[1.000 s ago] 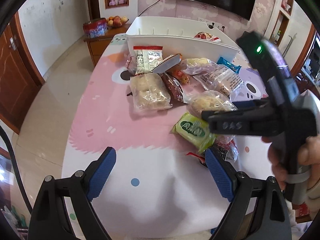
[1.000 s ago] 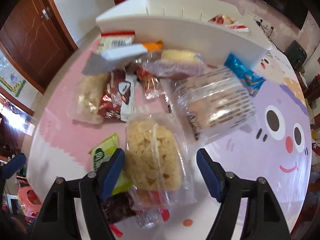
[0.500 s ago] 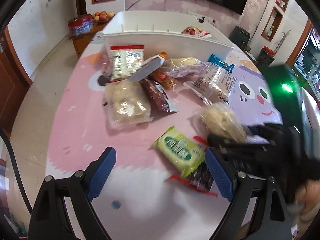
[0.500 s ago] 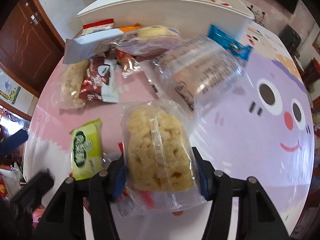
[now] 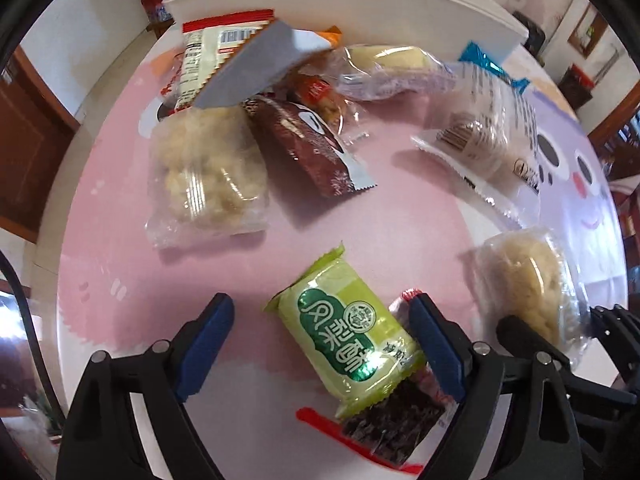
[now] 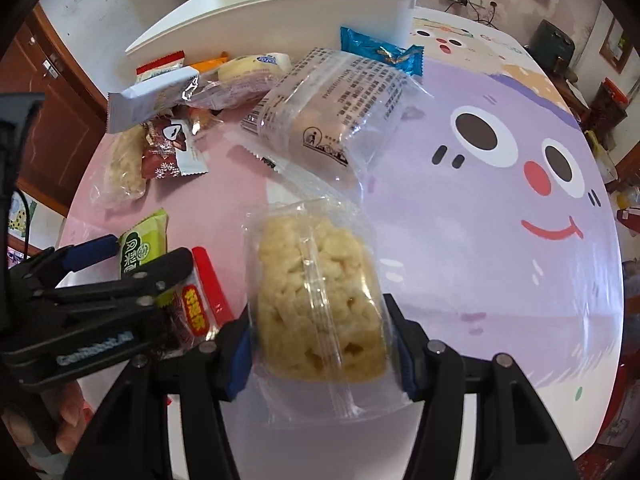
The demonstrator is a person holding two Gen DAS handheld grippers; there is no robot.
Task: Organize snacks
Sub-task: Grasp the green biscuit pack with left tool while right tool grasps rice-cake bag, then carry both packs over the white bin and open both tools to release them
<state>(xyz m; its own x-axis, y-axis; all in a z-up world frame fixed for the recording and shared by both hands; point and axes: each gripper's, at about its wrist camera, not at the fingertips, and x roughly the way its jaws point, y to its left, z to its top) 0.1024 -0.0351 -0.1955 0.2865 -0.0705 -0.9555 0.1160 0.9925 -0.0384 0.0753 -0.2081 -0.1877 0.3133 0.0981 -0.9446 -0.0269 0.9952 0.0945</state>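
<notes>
While the right gripper [image 6: 322, 354] pinches the rice-puff pack [image 6: 320, 300] between its blue pads, the left gripper [image 5: 320, 354] sits spread wide w/ the green pack [image 5: 344, 332] lying between its jaws, nearer the right-hand pad, not yet clamped. Green pack rests flat on the table [image 5: 400, 220], partly on top of a dark red-edged packet [image 5: 394, 420]; long axis runs diagonal, near-right to far-left, so it sits skewed across the jaw gap. Judgement: closing as-is would catch it corner to corner and maybe the dark packet too; a small wrist twist would square it up.

Rice-puff pack's long axis points fwd along the right gripper's fingers. Whether it's off the table I can't tell.

Both grippers are close together at the near table edge, left gripper's arm just beside the rice-puff pack in the right wrist view, so side room is tight. Ahead is open pink tabletop, then the pile: second rice-puff pack [image 5: 208, 184], brown packet [image 5: 308, 144], clear printed pack [image 6: 332, 120], blue wrapper [image 6: 380, 54] and others. Beyond them, touching the pile, stands the white bin [image 6: 288, 16], likely the target; path there goes up and over the pile.
</notes>
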